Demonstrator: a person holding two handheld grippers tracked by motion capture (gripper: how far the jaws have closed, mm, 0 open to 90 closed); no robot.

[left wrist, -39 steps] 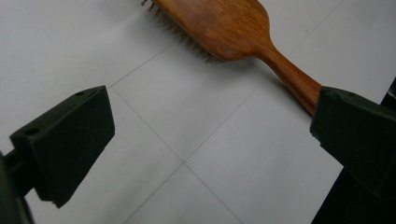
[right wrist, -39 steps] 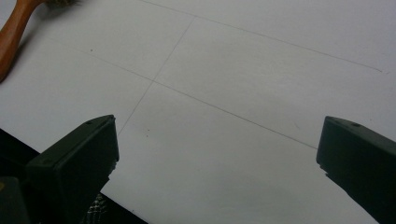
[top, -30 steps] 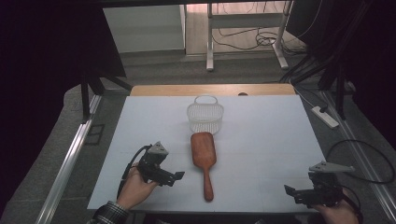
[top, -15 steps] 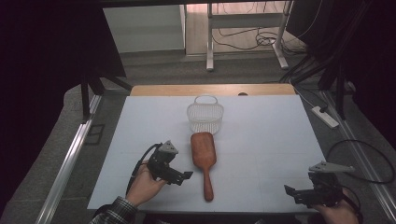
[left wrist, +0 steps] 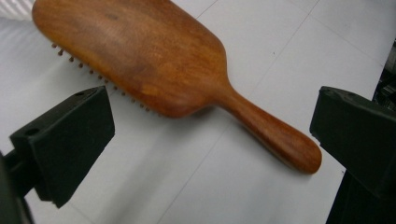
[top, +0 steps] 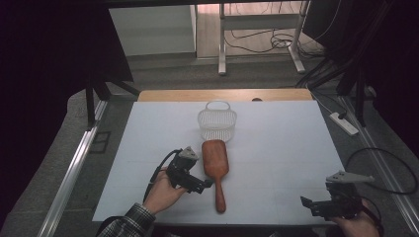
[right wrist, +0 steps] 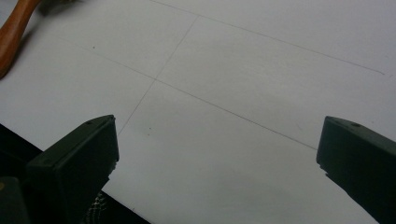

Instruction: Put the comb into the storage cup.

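A wooden paddle hairbrush point(top: 216, 165) lies bristles down on the white table top, handle toward the near edge. Its head almost touches a white wire basket point(top: 217, 122) standing behind it. My left gripper point(top: 200, 185) is open just left of the brush handle, pointing at it. In the left gripper view the brush point(left wrist: 154, 70) lies ahead between the wide-apart jaws, not touched. My right gripper point(top: 312, 206) rests open near the front right corner with nothing between its jaws. The brush handle tip point(right wrist: 11, 32) shows at the top left of the right gripper view.
The white table top point(top: 286, 143) has bare room to the right of the brush. A wooden strip point(top: 222, 95) runs along its far edge. A power strip point(top: 344, 123) lies on the floor at the right, and desk legs with cables stand behind.
My left gripper has moved right and slightly forward, closing in on the brush handle. The right gripper, brush and basket have stayed put.
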